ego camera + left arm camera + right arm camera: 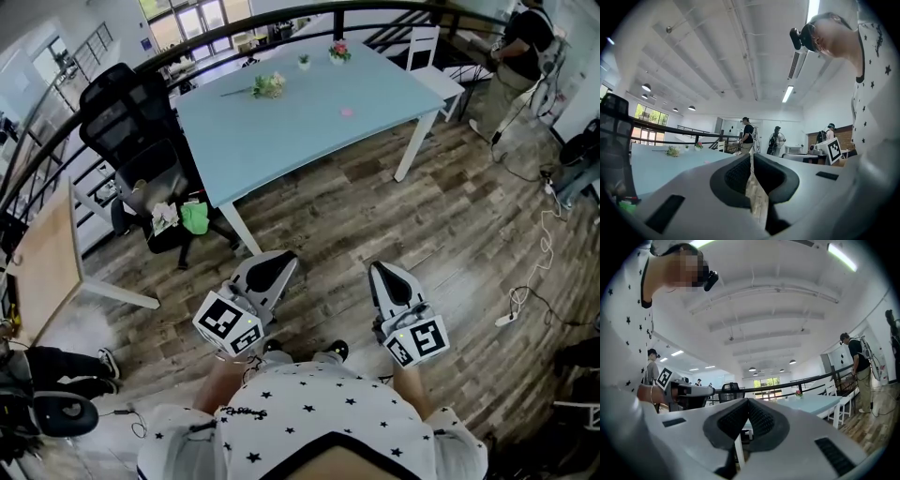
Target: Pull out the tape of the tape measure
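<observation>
Head view: L gripper, R gripper, jaws together, toward table

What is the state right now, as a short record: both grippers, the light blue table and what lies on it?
left gripper: jaws together, nothing between them, held above the wooden plank floor
right gripper: jaws together, empty, beside the left one
light blue rectangular table: ahead of the person, apart from both grippers
on table: bunch of pale flowers, pink-flowered potted plant, small green potted plant, small pink item
tape measure: not seen in any view
</observation>
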`<state>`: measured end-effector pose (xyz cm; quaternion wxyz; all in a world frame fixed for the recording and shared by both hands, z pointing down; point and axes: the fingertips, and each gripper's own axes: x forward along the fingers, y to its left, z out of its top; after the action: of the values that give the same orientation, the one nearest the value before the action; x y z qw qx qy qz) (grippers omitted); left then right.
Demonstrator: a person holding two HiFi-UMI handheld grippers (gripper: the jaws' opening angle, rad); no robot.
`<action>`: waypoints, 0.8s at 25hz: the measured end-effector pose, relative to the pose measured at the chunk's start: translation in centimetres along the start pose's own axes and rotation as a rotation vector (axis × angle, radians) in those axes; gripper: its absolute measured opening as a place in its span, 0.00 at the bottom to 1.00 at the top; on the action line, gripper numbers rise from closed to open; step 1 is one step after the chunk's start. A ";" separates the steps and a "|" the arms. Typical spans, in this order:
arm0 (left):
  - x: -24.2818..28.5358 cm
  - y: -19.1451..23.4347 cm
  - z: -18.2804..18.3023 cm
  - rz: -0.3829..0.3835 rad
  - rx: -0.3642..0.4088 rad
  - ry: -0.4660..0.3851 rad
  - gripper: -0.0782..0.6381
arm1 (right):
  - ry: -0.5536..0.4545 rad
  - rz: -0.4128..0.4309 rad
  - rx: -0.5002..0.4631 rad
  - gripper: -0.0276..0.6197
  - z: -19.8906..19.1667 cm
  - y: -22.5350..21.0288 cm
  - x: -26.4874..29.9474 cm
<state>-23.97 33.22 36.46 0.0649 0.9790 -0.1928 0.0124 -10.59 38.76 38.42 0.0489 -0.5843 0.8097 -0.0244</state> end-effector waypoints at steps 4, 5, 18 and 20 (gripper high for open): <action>1.6 -1.5 0.0 -0.013 -0.007 0.001 0.17 | -0.001 0.006 -0.007 0.05 0.1 -1.6 -1.1; 1.9 -1.8 0.0 -0.010 -0.006 0.003 0.17 | -0.004 0.005 0.000 0.05 0.2 -2.0 -1.4; 5.4 -5.6 -1.1 -0.078 -0.019 0.011 0.17 | -0.037 -0.071 0.032 0.07 0.3 -4.4 -6.3; 6.5 -6.1 -1.4 -0.106 -0.021 0.018 0.17 | -0.032 -0.099 0.034 0.07 0.2 -5.2 -7.0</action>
<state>-15.64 36.58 37.45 0.0776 0.9870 -0.1402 0.0155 -3.44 43.70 39.08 0.0704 -0.6231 0.7783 -0.0314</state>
